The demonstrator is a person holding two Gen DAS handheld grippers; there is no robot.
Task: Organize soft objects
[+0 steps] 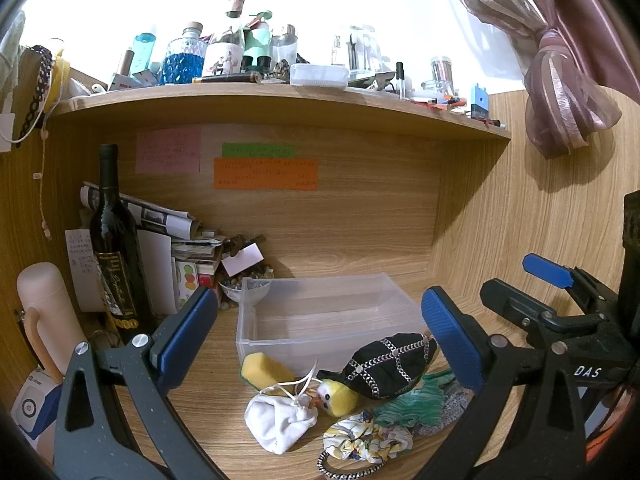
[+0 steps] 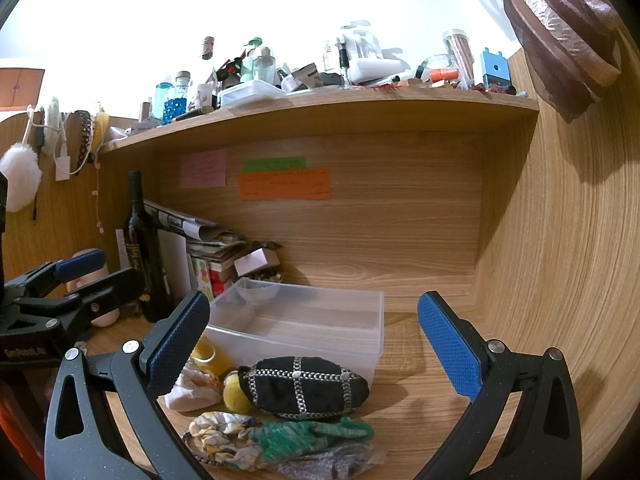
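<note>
A clear plastic bin (image 1: 256, 320) (image 2: 372, 344) stands empty on the wooden desk. In front of it lies a pile of soft things: a black pouch with silver chains (image 1: 386, 366) (image 2: 304, 386), a yellow plush bird (image 1: 338, 397) (image 2: 234, 394), a white drawstring bag (image 1: 280, 420) (image 2: 192, 392), a yellow sponge (image 1: 266, 370) (image 2: 210, 356), a floral scrunchie (image 1: 366, 438) (image 2: 222, 432) and a green knit cloth (image 1: 416, 402) (image 2: 304, 436). My left gripper (image 1: 320, 344) is open above the pile. My right gripper (image 2: 314, 348) is open above it too, and shows at the right of the left wrist view (image 1: 560, 280).
A dark wine bottle (image 1: 114, 248) (image 2: 146, 248), papers and small boxes (image 1: 180, 240) crowd the back left corner. A cluttered shelf (image 1: 280, 100) (image 2: 320, 112) hangs above. A wooden side wall (image 2: 560, 280) rises at the right. A pink flask (image 1: 44, 312) stands at far left.
</note>
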